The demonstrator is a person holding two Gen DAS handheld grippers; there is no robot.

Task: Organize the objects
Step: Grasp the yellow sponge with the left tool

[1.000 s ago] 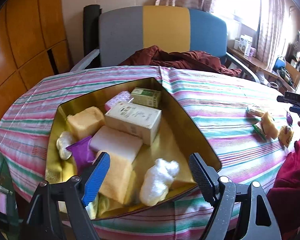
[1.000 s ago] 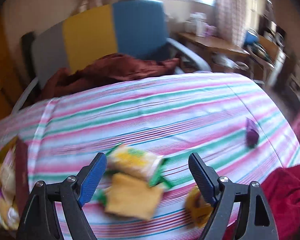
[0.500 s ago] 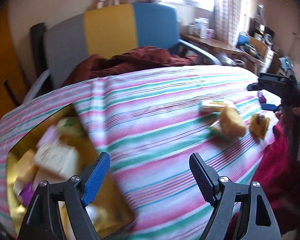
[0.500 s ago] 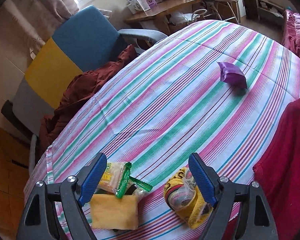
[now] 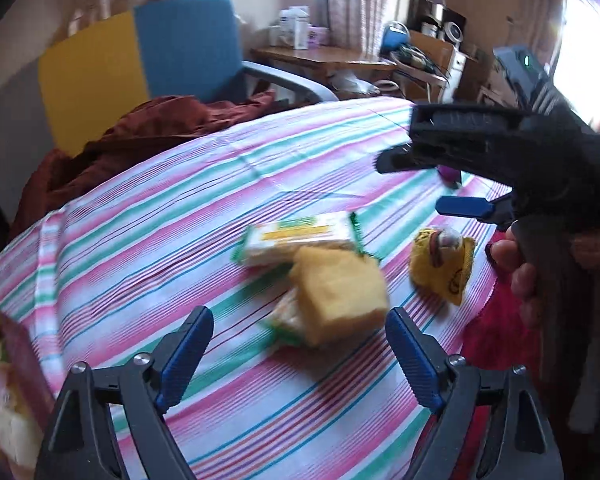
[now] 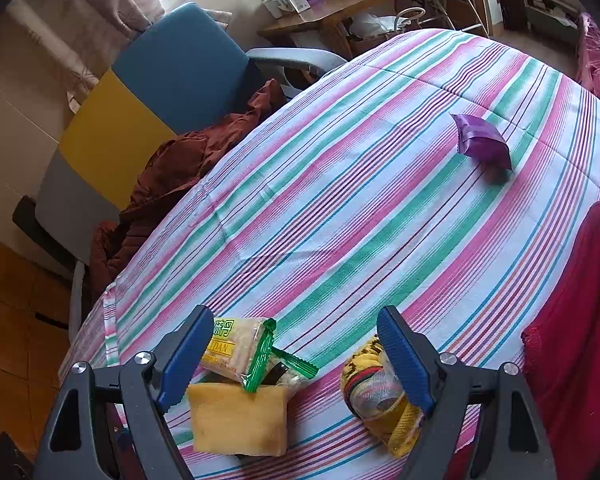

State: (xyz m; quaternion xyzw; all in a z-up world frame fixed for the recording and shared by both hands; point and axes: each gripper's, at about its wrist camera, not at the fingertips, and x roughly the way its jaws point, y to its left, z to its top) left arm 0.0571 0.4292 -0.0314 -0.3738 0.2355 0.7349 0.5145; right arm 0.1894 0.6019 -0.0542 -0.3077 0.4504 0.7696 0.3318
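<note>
since the earlier frame the left gripper (image 5: 298, 354) has swung away from the gold tin (image 5: 4, 376), now only a blurred sliver at the left edge of its view with packed items inside, and has come over to the loose pile on the striped tablecloth (image 5: 148, 240). its jaws are opening, wide and empty, with nothing between the pads. just ahead of them lies the yellow sponge cake (image 5: 338, 294), resting on a green-edged wrapper, and touching its far side is the green biscuit packet (image 5: 298, 236). to the right, a little apart, sits the yellow net pouch (image 5: 442, 266). the right gripper (image 6: 296, 358) has settled low over the same pile; its jaws stand wide and hold nothing, though the pouch lies right at its right finger (image 6: 406, 364) and the cake and biscuit packet at its left. in the left view it appears from the side, held by the person's hand (image 5: 540, 260). farther off on the cloth, well apart from the pile, lies a purple sachet (image 6: 482, 141). beyond the table are the tricolour chair (image 6: 140, 120) and a brown garment (image 6: 172, 168). i judge both grippers are now placed for the next pick, with four items left to go into the tin.
</note>
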